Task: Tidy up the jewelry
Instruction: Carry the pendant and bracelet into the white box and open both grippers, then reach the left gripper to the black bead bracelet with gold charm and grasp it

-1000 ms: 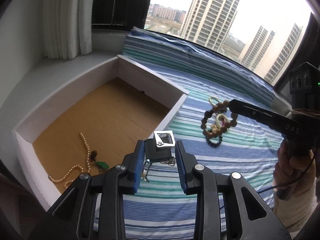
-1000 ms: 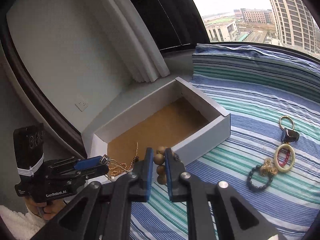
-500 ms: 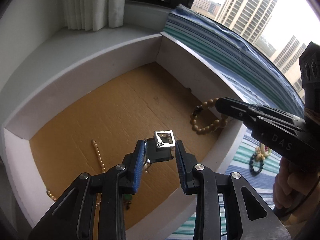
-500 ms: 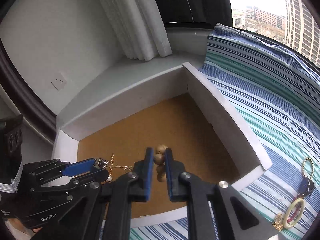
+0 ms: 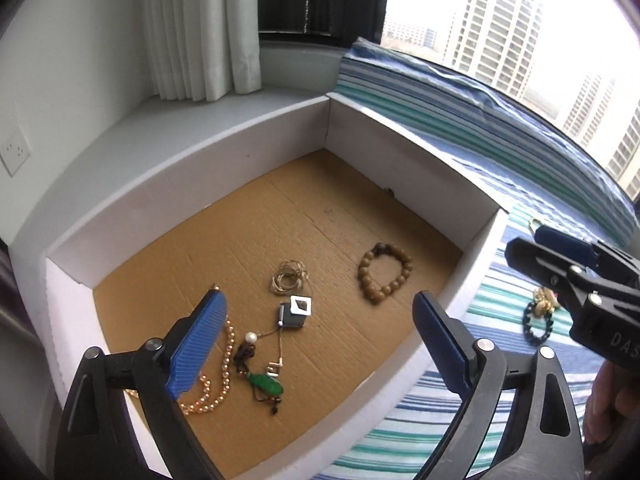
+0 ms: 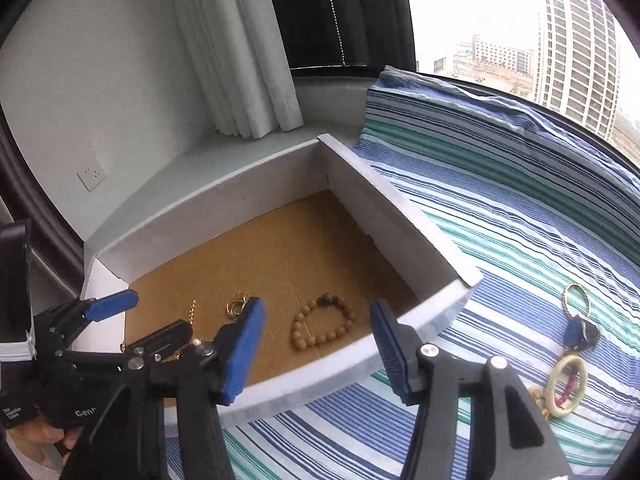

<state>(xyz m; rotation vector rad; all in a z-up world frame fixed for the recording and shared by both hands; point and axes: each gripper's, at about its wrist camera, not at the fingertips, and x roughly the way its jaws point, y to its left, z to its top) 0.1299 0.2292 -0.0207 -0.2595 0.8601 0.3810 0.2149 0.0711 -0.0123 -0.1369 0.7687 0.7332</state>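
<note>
By the window, on the striped bedspread (image 6: 500, 216), sits our white box (image 5: 224, 184). Our left gripper (image 5: 316, 344) and right gripper (image 6: 316, 348) hover with jaws spread wide, holding nothing. The wooden bead bracelet (image 5: 384, 278) and square pendant necklace (image 5: 296, 312) lie inside the box; the jade ring (image 6: 568, 386) lies on the bedspread.

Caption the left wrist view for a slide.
Open left gripper above the white box, where the wooden bead bracelet and square pendant lie.

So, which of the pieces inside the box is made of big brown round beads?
The wooden bead bracelet, lying alone near the box's right wall. The pearl strand has small pale beads; the green pendant is one stone.
</note>
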